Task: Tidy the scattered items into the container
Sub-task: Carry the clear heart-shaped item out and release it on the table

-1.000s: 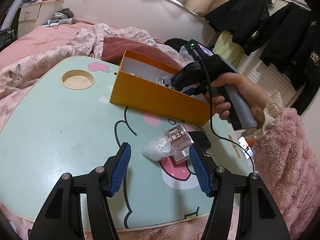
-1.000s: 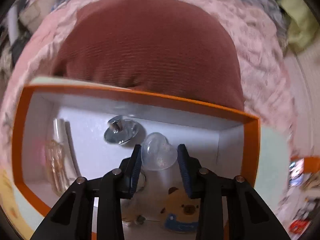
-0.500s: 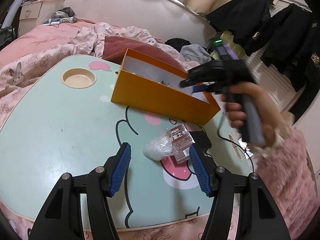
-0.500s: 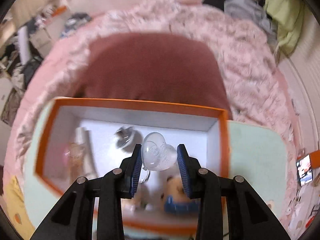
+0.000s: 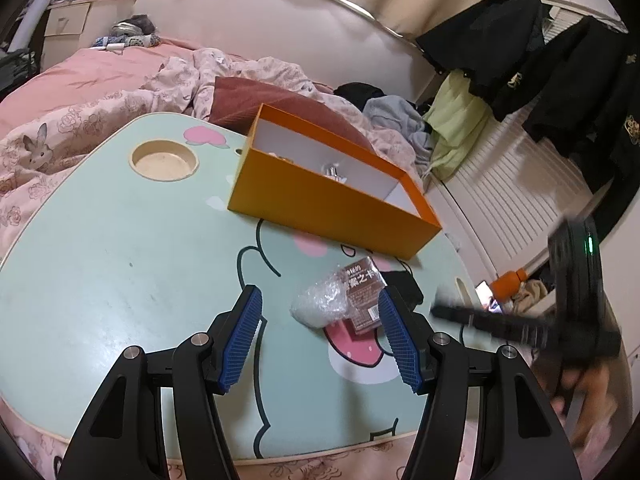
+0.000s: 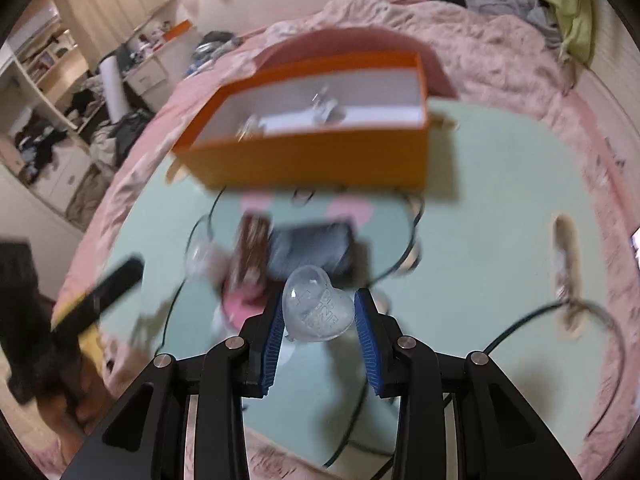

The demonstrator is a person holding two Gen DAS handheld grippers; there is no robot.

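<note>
Claw first, from the left wrist view: our left claw hangs low over the mint worktop with its jaws spread wide and nothing between them. Just ahead of its fingertips lie a crinkled clear plastic bag and a brown card packet, touching each other, with a dark flat item just behind them. The orange box stands farther back, open-topped, with a few small things inside. We judge the bag light, soft and slippery, so a pinch across its bunched middle would suit; the packet looks thin and stiff and is best taken by an edge. At the right edge of this view our right hand shows only as a motion-smeared shape, low beside the worktop. From the right wrist view, our right claw is closed on a clear heart-shaped piece, pads pressing its two sides. It looks hard, smooth and light, so we think it could slip under a loose grip. This claw is held over the near part of the worktop, tilted forward, with the box well ahead and the whole picture blurred.
</note>
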